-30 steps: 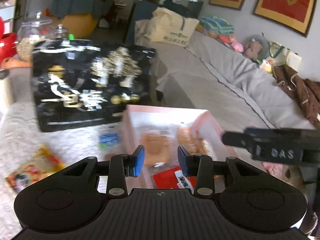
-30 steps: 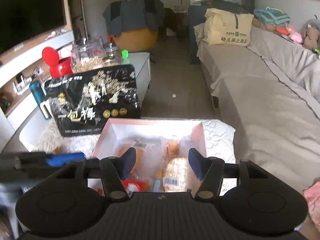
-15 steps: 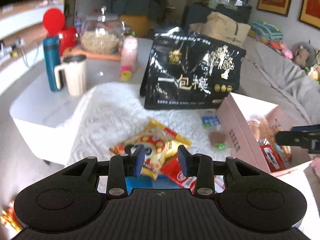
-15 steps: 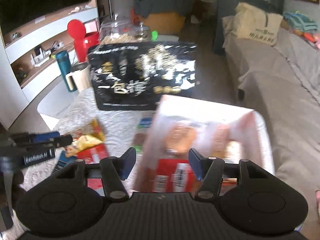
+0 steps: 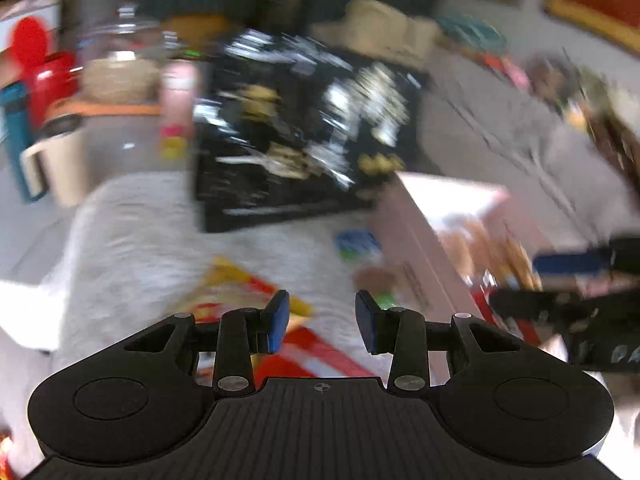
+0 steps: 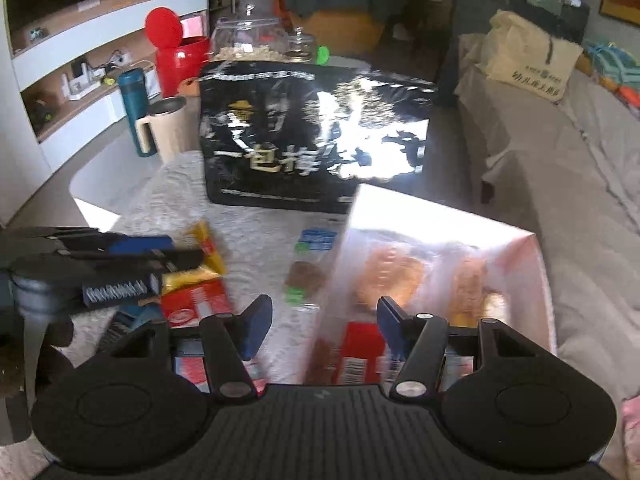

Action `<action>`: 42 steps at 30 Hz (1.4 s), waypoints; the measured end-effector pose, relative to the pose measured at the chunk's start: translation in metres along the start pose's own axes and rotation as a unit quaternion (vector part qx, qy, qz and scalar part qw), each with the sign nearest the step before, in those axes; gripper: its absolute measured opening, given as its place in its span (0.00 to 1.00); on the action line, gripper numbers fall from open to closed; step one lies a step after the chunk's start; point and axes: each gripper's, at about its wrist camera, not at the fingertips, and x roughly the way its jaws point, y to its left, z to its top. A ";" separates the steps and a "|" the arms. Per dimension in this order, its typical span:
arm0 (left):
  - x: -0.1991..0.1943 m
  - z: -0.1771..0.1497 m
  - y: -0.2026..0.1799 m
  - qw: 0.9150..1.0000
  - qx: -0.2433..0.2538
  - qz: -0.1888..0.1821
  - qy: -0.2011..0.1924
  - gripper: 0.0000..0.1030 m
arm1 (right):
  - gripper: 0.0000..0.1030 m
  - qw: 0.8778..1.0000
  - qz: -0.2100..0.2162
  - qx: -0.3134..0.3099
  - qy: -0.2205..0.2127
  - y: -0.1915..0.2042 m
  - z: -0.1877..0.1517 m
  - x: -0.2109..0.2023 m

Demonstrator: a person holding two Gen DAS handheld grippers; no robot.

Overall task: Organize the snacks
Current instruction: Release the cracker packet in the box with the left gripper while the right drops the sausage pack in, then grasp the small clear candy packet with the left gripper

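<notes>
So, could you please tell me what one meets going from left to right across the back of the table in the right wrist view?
Teal bottle → cream mug → black snack bag → pink box, which sits nearer the camera.

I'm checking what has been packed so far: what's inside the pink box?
The pink box holds wrapped golden-brown baked snacks and a red packet at the near end. Whatever lies beneath them is covered, and glare blurs the wrappers.
</notes>
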 end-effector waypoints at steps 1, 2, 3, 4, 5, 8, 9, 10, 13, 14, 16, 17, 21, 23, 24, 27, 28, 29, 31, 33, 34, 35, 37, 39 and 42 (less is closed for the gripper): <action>0.008 0.002 -0.006 1.000 0.009 0.004 0.008 0.39 | 0.57 1.000 -0.004 0.002 -0.003 -0.006 -0.002 -0.002; 0.015 0.004 -0.010 1.000 0.011 0.006 0.014 0.39 | 0.57 1.000 -0.009 0.004 -0.005 -0.011 -0.004 -0.004; 0.023 0.006 -0.013 1.000 0.008 0.005 0.020 0.39 | 0.57 1.000 -0.014 0.006 -0.008 -0.018 -0.007 -0.006; 0.029 0.009 -0.015 1.000 0.004 0.000 0.026 0.39 | 0.57 1.000 -0.020 0.005 -0.010 -0.024 -0.010 -0.007; 0.037 0.012 -0.017 0.999 0.000 -0.007 0.032 0.39 | 0.57 1.000 -0.025 0.005 -0.011 -0.030 -0.012 -0.007; 0.056 0.018 -0.021 0.999 -0.004 -0.013 0.051 0.39 | 0.57 0.999 -0.028 0.020 -0.012 -0.050 -0.018 -0.006; 0.062 0.021 -0.023 0.998 -0.001 -0.008 0.055 0.39 | 0.57 0.999 -0.026 0.029 -0.013 -0.059 -0.020 -0.006; 0.068 0.023 -0.025 0.998 0.004 -0.004 0.059 0.39 | 0.57 0.999 -0.025 0.036 -0.015 -0.065 -0.022 -0.006; 0.081 0.028 -0.035 0.997 0.020 0.007 0.070 0.39 | 0.57 0.998 -0.027 0.050 -0.021 -0.085 -0.030 -0.007; 0.083 0.029 -0.037 0.997 0.024 0.010 0.069 0.34 | 0.57 0.998 -0.028 0.052 -0.022 -0.089 -0.033 -0.007; 0.085 0.032 -0.040 0.997 0.028 0.018 0.064 0.32 | 0.57 0.998 -0.031 0.057 -0.020 -0.098 -0.037 -0.004; 0.086 0.033 -0.040 0.997 0.027 0.023 0.063 0.31 | 0.57 0.998 -0.032 0.060 -0.018 -0.102 -0.038 -0.001; 0.085 0.036 -0.041 0.998 0.032 0.023 0.058 0.29 | 0.57 0.997 -0.028 0.068 -0.007 -0.107 -0.039 0.009; 0.087 0.036 -0.045 0.996 0.056 0.034 0.057 0.31 | 0.57 0.998 -0.023 0.063 -0.003 -0.104 -0.041 0.012; 0.087 0.034 -0.046 0.995 0.067 0.039 0.055 0.31 | 0.57 0.998 -0.023 0.059 -0.001 -0.102 -0.042 0.014; 0.084 0.029 -0.049 0.994 0.084 0.043 0.048 0.31 | 0.57 0.998 -0.020 0.055 0.008 -0.098 -0.046 0.020; 0.083 0.028 -0.051 0.993 0.092 0.046 0.048 0.33 | 0.57 0.998 -0.019 0.055 0.011 -0.097 -0.048 0.021; 0.081 0.026 -0.052 0.992 0.104 0.056 0.046 0.37 | 0.57 0.998 -0.019 0.055 0.015 -0.096 -0.050 0.023; 0.078 0.024 -0.056 0.988 0.128 0.081 0.044 0.38 | 0.57 0.998 -0.021 0.054 0.020 -0.096 -0.053 0.025; 0.077 0.021 -0.058 0.982 0.150 0.109 0.044 0.38 | 0.57 0.998 -0.023 0.055 0.024 -0.096 -0.056 0.026; 0.076 0.020 -0.057 0.980 0.155 0.116 0.045 0.37 | 0.57 0.998 -0.024 0.056 0.026 -0.096 -0.057 0.026; 0.077 0.019 -0.055 0.979 0.156 0.122 0.050 0.35 | 0.57 0.998 -0.023 0.057 0.026 -0.096 -0.058 0.026; 0.079 0.018 -0.048 0.981 0.147 0.113 0.060 0.35 | 0.57 0.998 -0.021 0.060 0.026 -0.097 -0.059 0.026; 0.077 0.017 -0.042 0.984 0.133 0.102 0.057 0.35 | 0.57 0.998 -0.020 0.062 0.024 -0.098 -0.059 0.025; 0.069 0.021 -0.039 0.989 0.125 0.065 0.038 0.35 | 0.57 0.998 -0.015 0.064 0.021 -0.099 -0.061 0.024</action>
